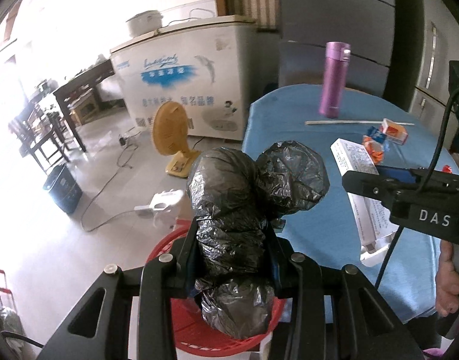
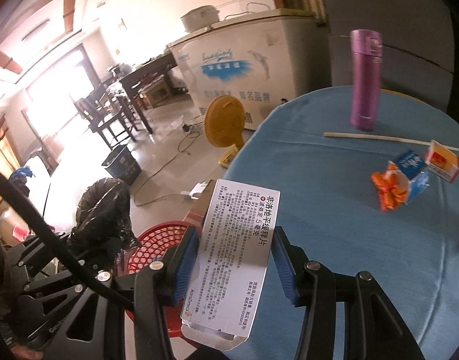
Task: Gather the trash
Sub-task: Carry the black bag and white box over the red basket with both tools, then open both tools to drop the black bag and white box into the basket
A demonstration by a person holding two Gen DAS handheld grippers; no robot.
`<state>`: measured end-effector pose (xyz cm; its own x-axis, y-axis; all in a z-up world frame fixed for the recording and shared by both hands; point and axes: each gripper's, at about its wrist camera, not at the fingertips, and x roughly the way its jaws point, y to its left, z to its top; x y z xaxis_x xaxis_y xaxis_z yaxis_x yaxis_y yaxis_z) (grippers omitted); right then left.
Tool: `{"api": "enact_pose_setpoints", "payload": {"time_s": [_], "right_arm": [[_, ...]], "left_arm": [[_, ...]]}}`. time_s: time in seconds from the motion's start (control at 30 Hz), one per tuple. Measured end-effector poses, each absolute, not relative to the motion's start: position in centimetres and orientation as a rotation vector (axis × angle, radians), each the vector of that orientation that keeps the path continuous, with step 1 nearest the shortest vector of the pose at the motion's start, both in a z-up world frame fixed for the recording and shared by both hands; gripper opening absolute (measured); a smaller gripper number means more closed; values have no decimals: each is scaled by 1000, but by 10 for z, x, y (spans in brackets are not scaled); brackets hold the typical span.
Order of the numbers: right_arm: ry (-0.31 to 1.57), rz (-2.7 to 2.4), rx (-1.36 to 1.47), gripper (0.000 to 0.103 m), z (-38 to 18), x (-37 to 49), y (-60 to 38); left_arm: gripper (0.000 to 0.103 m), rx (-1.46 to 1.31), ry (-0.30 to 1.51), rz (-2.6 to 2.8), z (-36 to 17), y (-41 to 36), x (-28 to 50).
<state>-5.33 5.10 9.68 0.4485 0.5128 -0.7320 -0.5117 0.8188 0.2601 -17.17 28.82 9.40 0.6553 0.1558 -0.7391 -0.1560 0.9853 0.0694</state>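
From the left wrist, the left hand-held gripper (image 1: 234, 258) is clamped on a black bag (image 1: 244, 210) over the red basket (image 1: 181, 330); I'd keep it above the basket, its bunched length running away from the camera. From the right wrist, the right hand-held gripper (image 2: 232, 264) grips a white box (image 2: 235, 258) right of the basket (image 2: 157, 243), at the desk (image 2: 334, 210) edge; its long axis points forward, open flap nearest, so I'd carry it left over the basket before letting go.

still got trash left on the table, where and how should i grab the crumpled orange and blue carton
Grip the crumpled orange and blue carton across its blue boxy body, not the flared orange end, which looks likely to crush or slip. Come from above: it lies flat on the blue tablecloth, with the small orange and white box close on its far right.
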Motion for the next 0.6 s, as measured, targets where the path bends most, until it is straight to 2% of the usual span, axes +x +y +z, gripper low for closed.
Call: {"api": "enact_pose_setpoints", "payload": {"time_s": [0.6], "right_arm": [[1036, 770, -56, 54, 48, -54, 139]], "left_arm": [[41, -159, 1007, 241, 36, 362, -173]]}}
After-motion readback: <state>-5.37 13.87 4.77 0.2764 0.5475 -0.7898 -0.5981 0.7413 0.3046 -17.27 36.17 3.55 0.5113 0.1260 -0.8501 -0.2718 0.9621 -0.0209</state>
